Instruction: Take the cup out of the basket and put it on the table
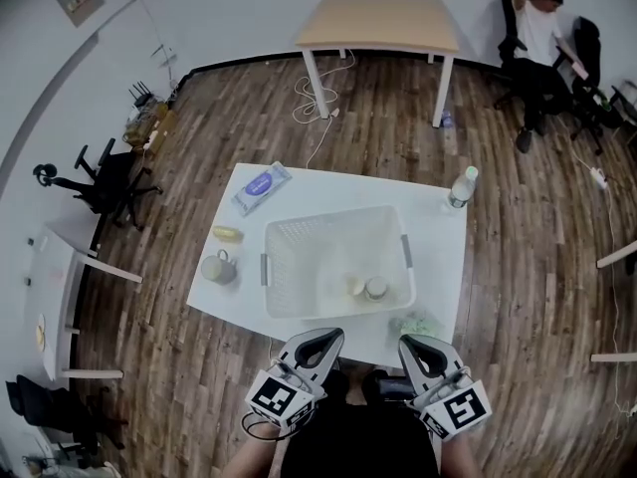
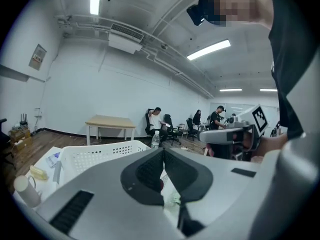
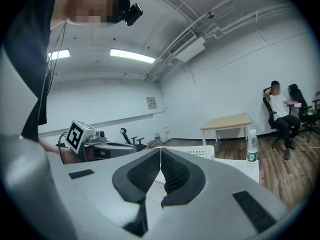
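Observation:
A white plastic basket (image 1: 299, 245) stands in the middle of the white table (image 1: 438, 257). Near its front right corner lies a small cup (image 1: 376, 288), with a pale yellowish item (image 1: 353, 285) beside it. Both grippers hover at the table's near edge, short of the basket. My left gripper (image 1: 324, 336) is shut and empty; in the left gripper view its pads meet (image 2: 163, 151) with the basket wall (image 2: 95, 154) beyond. My right gripper (image 1: 414, 343) is also shut and empty, its jaws closed (image 3: 160, 151) in the right gripper view.
On the table left of the basket sit a mug (image 1: 218, 266), a yellow item (image 1: 228, 233) and a wipes pack (image 1: 262, 186). A water bottle (image 1: 462, 186) stands at the far right corner, and a green crumpled thing (image 1: 416, 324) lies near the front edge. A wooden table (image 1: 378, 23) and a seated person (image 1: 537, 38) are far behind.

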